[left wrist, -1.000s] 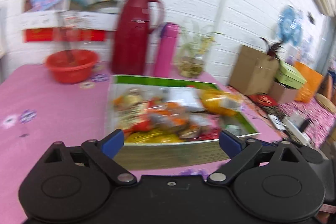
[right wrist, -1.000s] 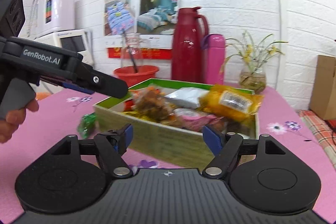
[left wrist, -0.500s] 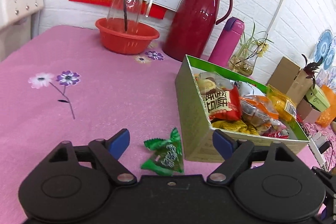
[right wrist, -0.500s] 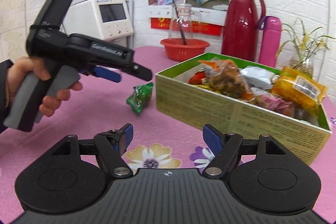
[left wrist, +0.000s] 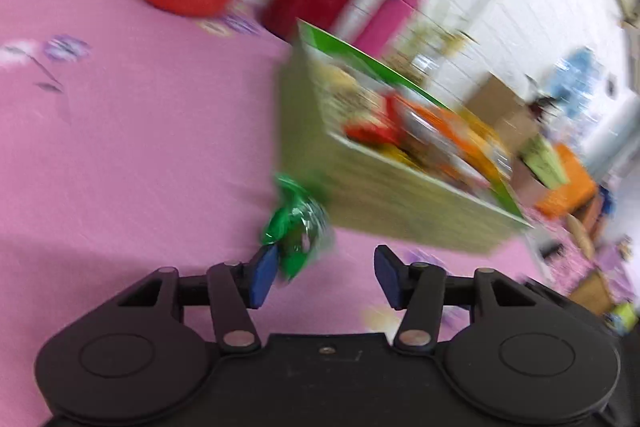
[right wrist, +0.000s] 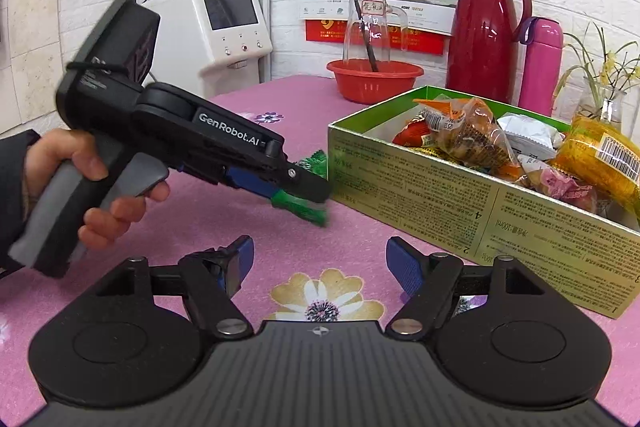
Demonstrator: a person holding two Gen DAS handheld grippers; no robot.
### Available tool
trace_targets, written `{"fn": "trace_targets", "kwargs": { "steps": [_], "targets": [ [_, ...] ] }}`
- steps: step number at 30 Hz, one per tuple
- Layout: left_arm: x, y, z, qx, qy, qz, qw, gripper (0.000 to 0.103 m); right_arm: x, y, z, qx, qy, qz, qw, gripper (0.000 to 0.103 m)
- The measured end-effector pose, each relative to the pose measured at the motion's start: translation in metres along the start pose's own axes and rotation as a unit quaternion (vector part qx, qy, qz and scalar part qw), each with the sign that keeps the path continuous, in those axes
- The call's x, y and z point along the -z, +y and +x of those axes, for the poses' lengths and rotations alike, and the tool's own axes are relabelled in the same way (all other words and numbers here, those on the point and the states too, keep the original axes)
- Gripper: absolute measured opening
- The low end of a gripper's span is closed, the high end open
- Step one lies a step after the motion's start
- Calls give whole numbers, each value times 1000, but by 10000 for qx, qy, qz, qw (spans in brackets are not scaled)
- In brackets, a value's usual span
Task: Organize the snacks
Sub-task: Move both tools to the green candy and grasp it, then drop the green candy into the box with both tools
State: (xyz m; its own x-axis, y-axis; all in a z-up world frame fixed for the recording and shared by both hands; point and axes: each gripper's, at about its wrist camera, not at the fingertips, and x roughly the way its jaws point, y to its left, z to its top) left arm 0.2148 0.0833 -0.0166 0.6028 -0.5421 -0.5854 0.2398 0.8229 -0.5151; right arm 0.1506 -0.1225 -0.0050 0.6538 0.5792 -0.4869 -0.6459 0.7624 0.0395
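Nearby, at frame left of the right wrist view, a person's hand gripped the left gripper, whose jaws had just been closing on a green candy. From that side the wrapper looked pinched between the fingers, just beside the snack box's near left corner on the pink tablecloth. The gripper's own blurred view showed the candy against one pad, with a gap at the other. The right gripper stood wide open and empty at lower centre, over a printed flower.
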Motion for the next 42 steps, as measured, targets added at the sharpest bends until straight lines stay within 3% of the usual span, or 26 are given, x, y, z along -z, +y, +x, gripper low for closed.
{"fn": "trace_targets", "kwargs": {
  "steps": [3,5,7,10,15,20,25,27,29,35,42],
  "targets": [
    [11,-25,4,126,123,415,9990,20,5,1,-4,44,30,-1,10000,103],
    [13,-32,-1,117,10,486,9988,45,9,0,-7,65,47,24,10000,103],
    [11,-32,-11,-9,-190,502,9986,60,9,-3,-10,102,39,28,9999,103],
    [5,-26,-23,-328,-537,518,9967,65,6,-8,-7,171,27,94,9998,103],
    [-7,-13,-18,-625,-656,415,9950,62,-5,-13,14,36,52,443,9990,103],
    [-12,-8,-4,-530,-424,598,9959,41,-17,-9,40,39,139,319,9994,103],
    [-13,-6,9,-389,-238,501,9977,35,-29,-9,63,147,236,-10,9996,102],
    [-10,-8,13,-413,-184,497,9977,34,-29,-11,69,87,375,-25,9993,75],
    [-6,-11,12,-381,-212,465,9980,32,-25,-10,65,81,361,16,9993,66],
    [6,-42,5,-268,-276,764,9963,31,-13,-9,31,260,95,17,9996,64],
    [1,-100,1,-33,-485,1325,9900,31,-10,-26,-21,640,-576,200,9961,64]
  ]
}}
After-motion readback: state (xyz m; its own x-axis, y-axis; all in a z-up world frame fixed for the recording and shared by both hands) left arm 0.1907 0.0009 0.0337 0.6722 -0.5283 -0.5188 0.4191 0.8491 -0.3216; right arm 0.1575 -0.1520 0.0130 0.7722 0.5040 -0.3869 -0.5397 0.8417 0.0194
